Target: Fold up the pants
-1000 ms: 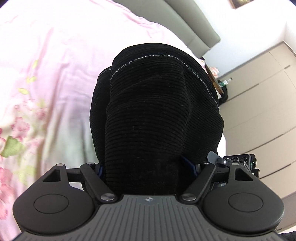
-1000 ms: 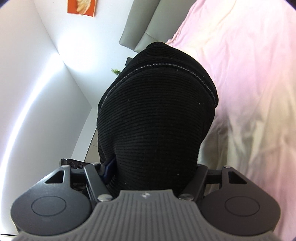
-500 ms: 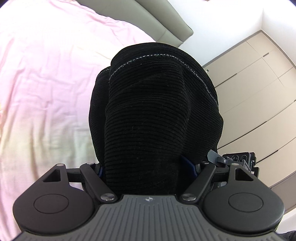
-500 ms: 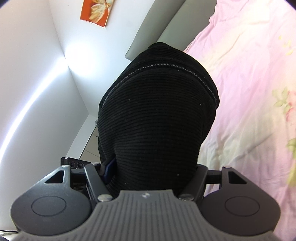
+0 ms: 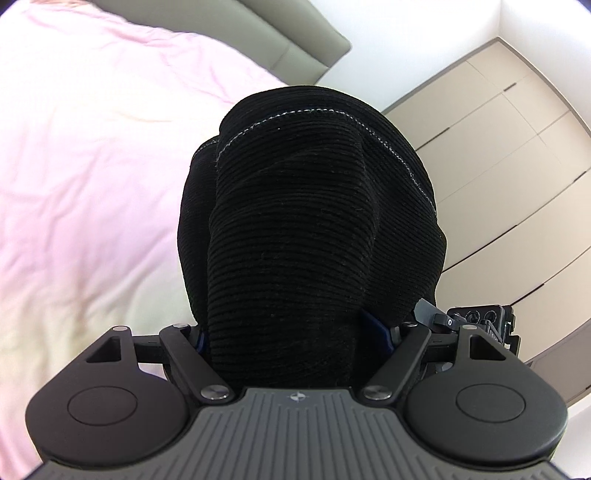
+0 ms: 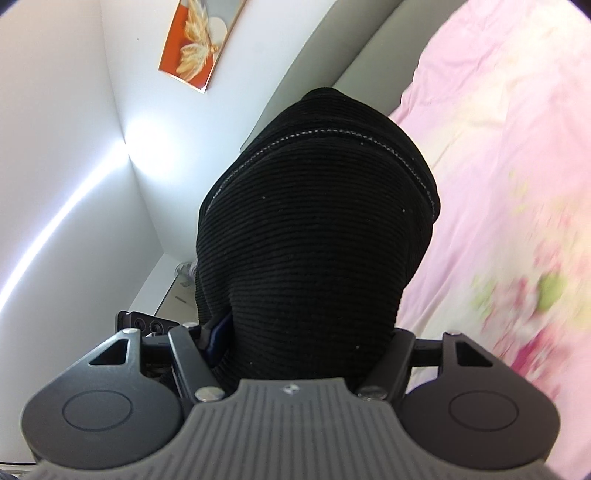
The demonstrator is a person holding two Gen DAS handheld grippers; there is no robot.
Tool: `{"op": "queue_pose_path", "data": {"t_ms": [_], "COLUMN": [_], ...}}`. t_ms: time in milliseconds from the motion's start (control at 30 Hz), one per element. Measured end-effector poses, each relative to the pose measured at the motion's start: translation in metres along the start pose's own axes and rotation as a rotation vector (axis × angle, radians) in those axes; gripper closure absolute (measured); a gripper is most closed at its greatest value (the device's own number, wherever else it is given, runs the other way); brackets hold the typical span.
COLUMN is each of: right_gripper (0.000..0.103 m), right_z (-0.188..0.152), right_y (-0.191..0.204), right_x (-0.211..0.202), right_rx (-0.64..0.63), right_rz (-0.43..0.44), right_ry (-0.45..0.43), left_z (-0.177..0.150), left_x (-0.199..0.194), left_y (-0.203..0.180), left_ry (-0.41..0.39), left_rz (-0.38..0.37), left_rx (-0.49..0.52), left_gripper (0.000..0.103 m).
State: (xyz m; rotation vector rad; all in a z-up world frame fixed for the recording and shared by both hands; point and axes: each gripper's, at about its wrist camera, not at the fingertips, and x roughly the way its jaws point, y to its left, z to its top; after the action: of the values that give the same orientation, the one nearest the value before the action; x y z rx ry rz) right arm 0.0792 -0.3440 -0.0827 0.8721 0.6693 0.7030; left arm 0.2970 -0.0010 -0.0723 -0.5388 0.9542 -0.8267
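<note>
Clamping black ribbed corduroy pants (image 5: 314, 221), the left hand-held gripper (image 5: 291, 332) has cloth bunched between its jaws, fingertips hidden. The right hand-held gripper (image 6: 306, 332) grips the same pants (image 6: 314, 229) likewise. The fabric rises directly ahead of each, neither nearer (long axis hidden). The pink floral bedsheet (image 5: 92, 166) lies between the two, right of the right one (image 6: 498, 184). Farther off: grey headboard (image 5: 295, 33), beige wardrobe (image 5: 498, 147), orange wall picture (image 6: 195, 44). Nothing visibly obstructs lowering onto the bed.
</note>
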Motion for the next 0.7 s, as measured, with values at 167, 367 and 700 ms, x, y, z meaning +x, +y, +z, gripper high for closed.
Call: {"op": "queue_pose_path", "data": {"t_ms": [167,367,700], "right_gripper": [0.04,0.04,0.04], "right_z": [0.051,0.087,0.107], "right_y": [-0.011,-0.048,-0.149], "right_x": [-0.04,-0.088,-0.116], "right_rx": [-0.035,-0.037,0.089], "right_rz": [-0.033,-0.091,-0.146], "right_ry": [-0.031,-0.053,-0.042], "left_z": [0.027,0.047,0.058], "left_x": [0.047,0.11,0.21], "left_y": [-0.024,-0.033,0.006], "left_ry": [-0.004,0.034,0.137], "left_rz": [-0.047,-0.096,-0.076], "left_rx": [0.023,0.022,-0.043], "left_gripper": [0.014,0.014,0.014]}}
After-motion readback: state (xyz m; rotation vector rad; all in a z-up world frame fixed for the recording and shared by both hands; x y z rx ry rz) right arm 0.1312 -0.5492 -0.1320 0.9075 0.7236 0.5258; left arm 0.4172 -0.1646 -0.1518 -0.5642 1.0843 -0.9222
